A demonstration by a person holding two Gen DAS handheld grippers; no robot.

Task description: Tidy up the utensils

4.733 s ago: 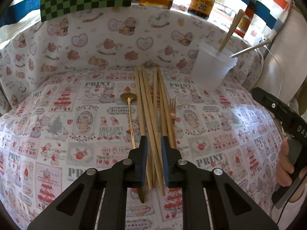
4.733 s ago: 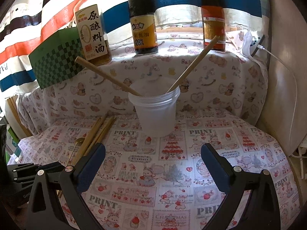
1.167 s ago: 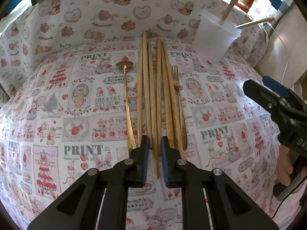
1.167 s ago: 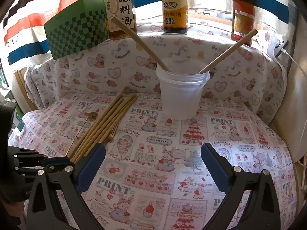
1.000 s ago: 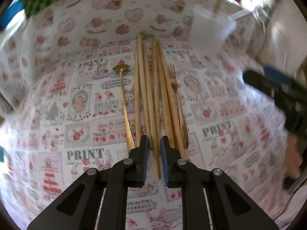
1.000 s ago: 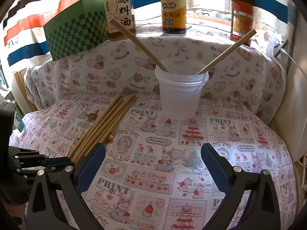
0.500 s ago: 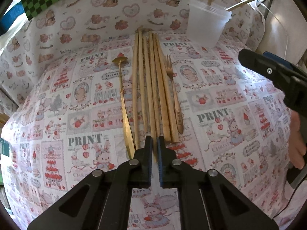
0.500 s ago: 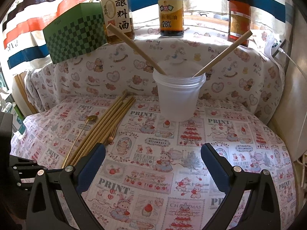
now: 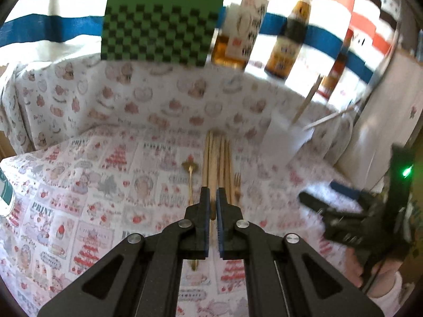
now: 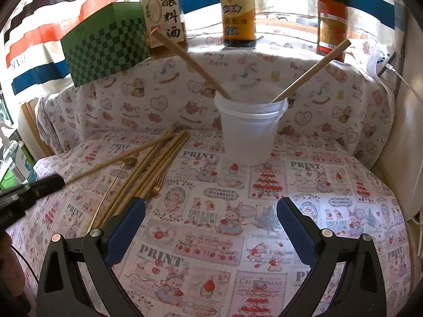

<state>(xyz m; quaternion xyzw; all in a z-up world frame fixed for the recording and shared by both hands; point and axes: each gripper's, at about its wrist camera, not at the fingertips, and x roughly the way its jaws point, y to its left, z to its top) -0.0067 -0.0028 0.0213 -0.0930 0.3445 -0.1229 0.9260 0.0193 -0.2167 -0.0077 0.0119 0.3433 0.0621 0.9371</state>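
My left gripper [image 9: 213,198] is shut on one wooden chopstick [image 9: 212,163] and holds it raised above the cloth; the right wrist view shows the chopstick [image 10: 127,158] sticking out of the left gripper [image 10: 53,182]. Several more chopsticks [image 10: 156,163], a gold spoon [image 10: 129,161] and a gold fork [image 10: 157,182] lie on the printed tablecloth [image 10: 238,224]. A translucent plastic cup [image 10: 249,129] at the back holds two chopsticks [image 10: 190,63]. My right gripper [image 10: 211,219] is open and empty, low over the cloth in front of the cup.
A green checkered box [image 10: 105,52] and three sauce bottles [image 10: 238,13] stand on the ledge behind the table. A white cable [image 10: 404,82] hangs at the far right. A cloth-covered back wall [image 10: 132,100] rises behind the utensils.
My left gripper has closed on one chopstick and lifted it off the pile, tilting upward. My right gripper has stayed open and nearly still.
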